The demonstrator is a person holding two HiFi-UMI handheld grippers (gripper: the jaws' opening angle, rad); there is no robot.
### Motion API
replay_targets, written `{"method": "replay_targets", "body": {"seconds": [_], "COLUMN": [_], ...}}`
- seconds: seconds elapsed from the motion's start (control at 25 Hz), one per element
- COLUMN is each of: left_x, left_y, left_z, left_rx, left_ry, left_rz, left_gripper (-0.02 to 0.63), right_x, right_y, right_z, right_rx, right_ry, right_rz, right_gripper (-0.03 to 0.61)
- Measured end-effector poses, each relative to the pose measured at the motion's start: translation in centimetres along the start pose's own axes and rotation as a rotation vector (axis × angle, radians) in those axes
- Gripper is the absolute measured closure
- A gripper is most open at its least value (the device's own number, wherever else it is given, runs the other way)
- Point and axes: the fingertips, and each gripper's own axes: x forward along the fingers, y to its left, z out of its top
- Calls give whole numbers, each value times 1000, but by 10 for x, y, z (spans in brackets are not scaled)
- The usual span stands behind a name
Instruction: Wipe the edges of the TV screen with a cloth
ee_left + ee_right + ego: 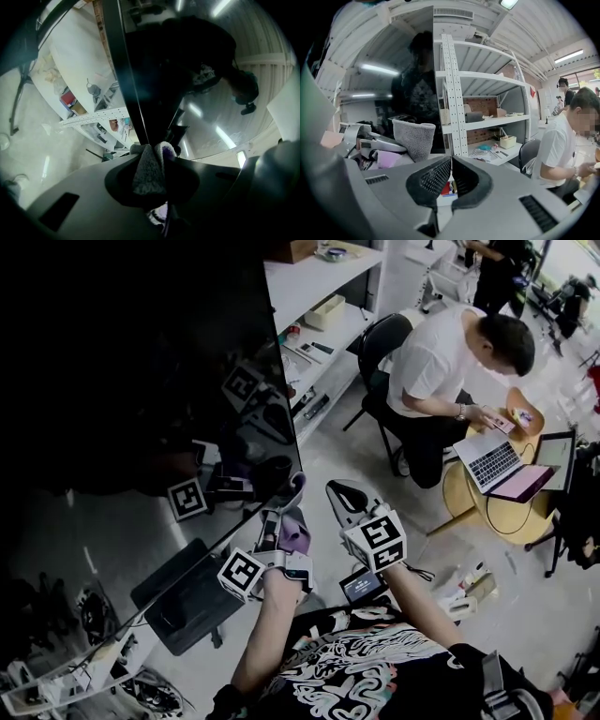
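Looks mid-wipe, neither unstarted nor finished: has the cloth (294, 532) already brought up to the TV screen (141, 381), at what the head view shows as its lower right corner. Cannot judge how much of the border is clean so far; shows no streaks, dust lines or wiped bands on the dark bezel (133, 93). By the look of things, leaves the long runs of edge above and to the left of that corner to be covered, with nothing to mark the job as complete.

Grips the cloth firmly in the left gripper (284, 512), jaws closed on it. Appears in the left gripper view as a grey, fuzzy fold with a purple side, bunched between the jaws and sticking out past their tips. Seems to touch the thin bezel right at the top of that fold, though hard to say whether pressed on or only just meeting it.

Holds the right gripper (345, 501) just beside the left one, clear of the screen and touching nothing. Shows, in the right gripper view, jaws drawn together to a narrow slit with nothing between them. Shows there too the grey cloth standing up from the other gripper, off to the left against the screen's dark face.
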Motion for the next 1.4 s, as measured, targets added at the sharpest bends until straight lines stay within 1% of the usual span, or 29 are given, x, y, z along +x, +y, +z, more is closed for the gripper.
{"method": "replay_targets", "body": {"seconds": [0.12,0.24,0.4,0.56,0.72,0.8,0.92,0.96,1.04,1.12,1.28,1.4], "left_x": [2,6,6,12,13,16,28,30,30,32,34,39], "left_y": [-3,0,0,-4,-1,3,-3,-2,2,3,9,-1], "left_z": [-4,-8,-5,-10,-10,-12,-22,-24,-26,-28,-32,-35], "left_rx": [4,17,20,0,3,15,14,17,24,24,26,35], "left_ry": [-10,-15,-16,-20,-22,-28,-32,-32,-29,-26,-35,-45], "left_rz": [-10,5,2,-13,-7,14,-7,-1,21,18,38,12], "left_gripper": [552,552,552,552,552,552,552,552,552,552,552,552], "right_x": [-5,-7,-3,-3,-3,-3,-6,-7,-7,-7,-8,-9], "right_y": [-2,-6,-4,-7,-8,-13,-27,-30,-33,-34,-40,-44], "right_z": [-3,-2,2,2,-4,-2,-1,-2,-4,-1,-1,-1], "right_rx": [4,3,4,12,12,16,16,15,12,13,9,5], "right_ry": [3,0,-12,-19,-13,-15,-15,-12,-10,-18,-22,-22], "right_rz": [6,14,18,31,33,37,36,34,35,42,56,64], "right_gripper": [545,545,545,545,545,545,545,545,545,545,545,545]}}
